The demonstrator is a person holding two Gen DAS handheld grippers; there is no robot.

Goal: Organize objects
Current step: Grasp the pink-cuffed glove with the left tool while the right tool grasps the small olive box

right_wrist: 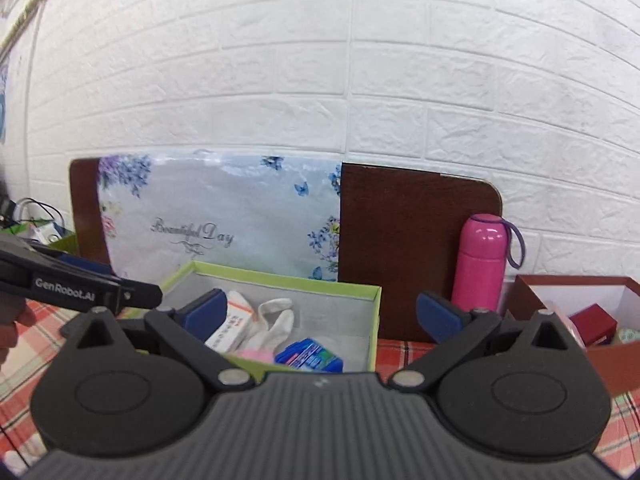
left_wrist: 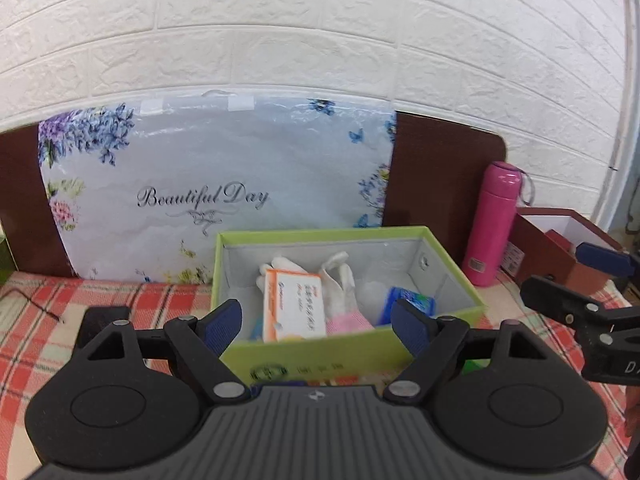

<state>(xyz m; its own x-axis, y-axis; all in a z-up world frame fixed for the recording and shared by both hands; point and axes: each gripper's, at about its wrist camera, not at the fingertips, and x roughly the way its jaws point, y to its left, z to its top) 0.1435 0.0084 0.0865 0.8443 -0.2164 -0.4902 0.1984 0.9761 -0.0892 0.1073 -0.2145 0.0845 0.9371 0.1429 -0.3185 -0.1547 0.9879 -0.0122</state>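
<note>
A green box stands open on the plaid cloth in front of both grippers. Inside lie a white and orange carton, white gloves with pink cuffs and a blue pack. My left gripper hovers over the box's near wall, open with nothing between its pads. My right gripper is also wide open and empty, near the box's right side. One of the right gripper's fingers shows at the right edge of the left wrist view. A finger of the left gripper crosses the right wrist view.
A pink bottle stands right of the green box, beside a brown-red open box with small items in it. A floral "Beautiful Day" bag leans on a brown board against the white brick wall. A black cable lies far left.
</note>
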